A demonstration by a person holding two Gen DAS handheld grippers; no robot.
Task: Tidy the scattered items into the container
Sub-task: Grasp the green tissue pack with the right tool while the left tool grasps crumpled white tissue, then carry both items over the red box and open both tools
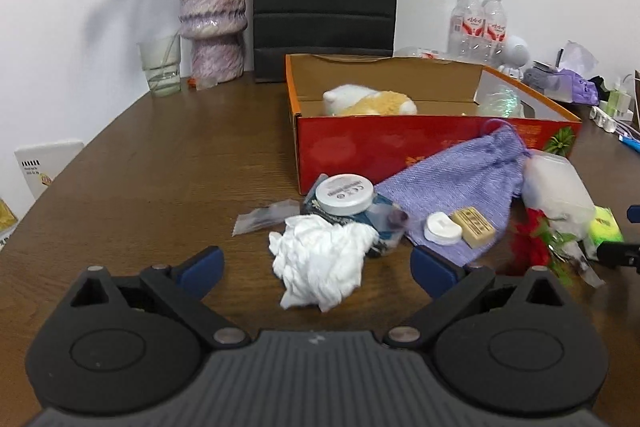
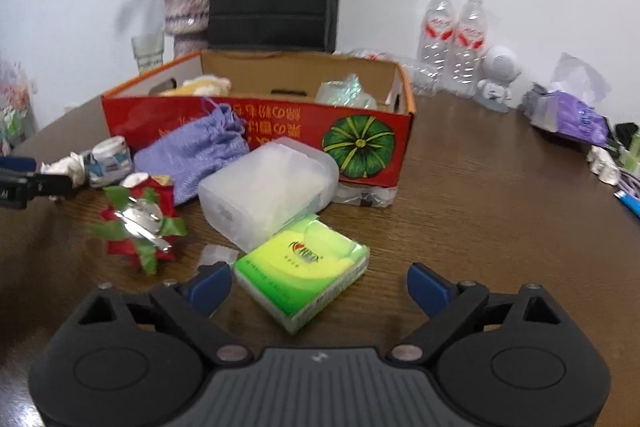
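The left black plastic gripper (image 1: 316,261) has blue fingertips (image 1: 202,263), round silver screws and a grey ribbed middle behind its jaws. The right black plastic gripper (image 2: 320,281) looks the same.

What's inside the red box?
Inside the red box you can see a white and orange plush toy and a crinkly clear greenish wrapper. The front wall hides the box floor, so anything lying low stays hidden.
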